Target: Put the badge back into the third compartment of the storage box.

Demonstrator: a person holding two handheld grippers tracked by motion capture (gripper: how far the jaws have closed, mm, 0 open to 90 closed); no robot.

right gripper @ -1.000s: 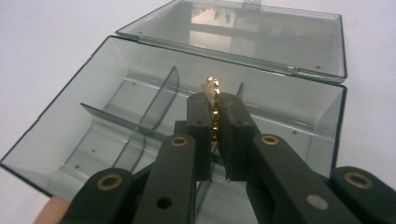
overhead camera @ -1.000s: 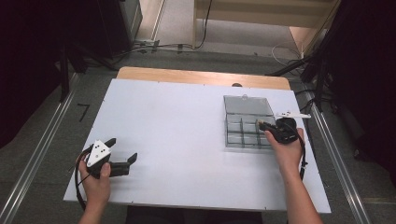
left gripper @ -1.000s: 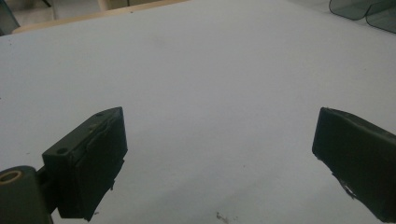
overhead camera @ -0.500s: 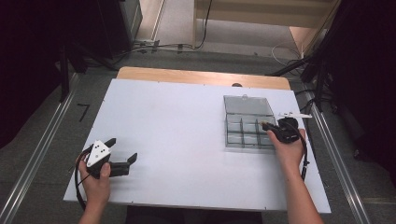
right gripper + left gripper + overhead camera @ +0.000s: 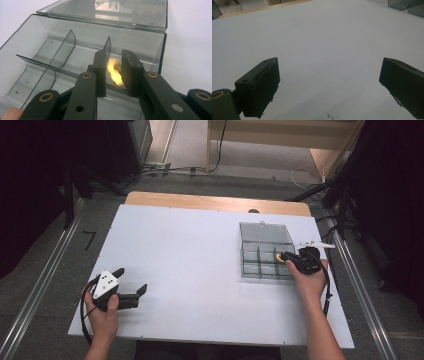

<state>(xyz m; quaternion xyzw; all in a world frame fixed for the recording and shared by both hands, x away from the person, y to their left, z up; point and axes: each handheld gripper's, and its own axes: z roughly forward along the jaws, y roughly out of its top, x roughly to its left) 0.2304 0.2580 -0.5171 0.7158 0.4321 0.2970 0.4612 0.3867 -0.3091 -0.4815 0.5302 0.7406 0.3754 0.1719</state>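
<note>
So the right gripper (image 5: 282, 256) is hanging over the clear compartment box (image 5: 242, 262), which is sitting near the right edge of the tabletop (image 5: 200, 245) with its lid lying flat open toward the far edge. Between the jaws there's a little yellow piece (image 5: 114, 71). Those jaws have just been opening, and the piece is looking smeared in the right gripper view, so I'm reading it as slipping loose rather than being squeezed. The pads don't seem to be pressing on it now, though the blur is making that hard to call.

What everything is hinging on: the piece is sitting straight above a cell in the column closest to the table's right edge, so the way to go is plain down. It's hovering close to one of the dividers, and I'm guessing a small drift sideways could land it in the neighbouring cell. I can't tell which row it's over, and it's too blurry to say which way its long side is running.

The left gripper (image 5: 131, 280) is parked near the front left corner, well apart from the box, with jaws spread wide and nothing in them. The right hand is the one doing this job, being right on top of the box.
</note>
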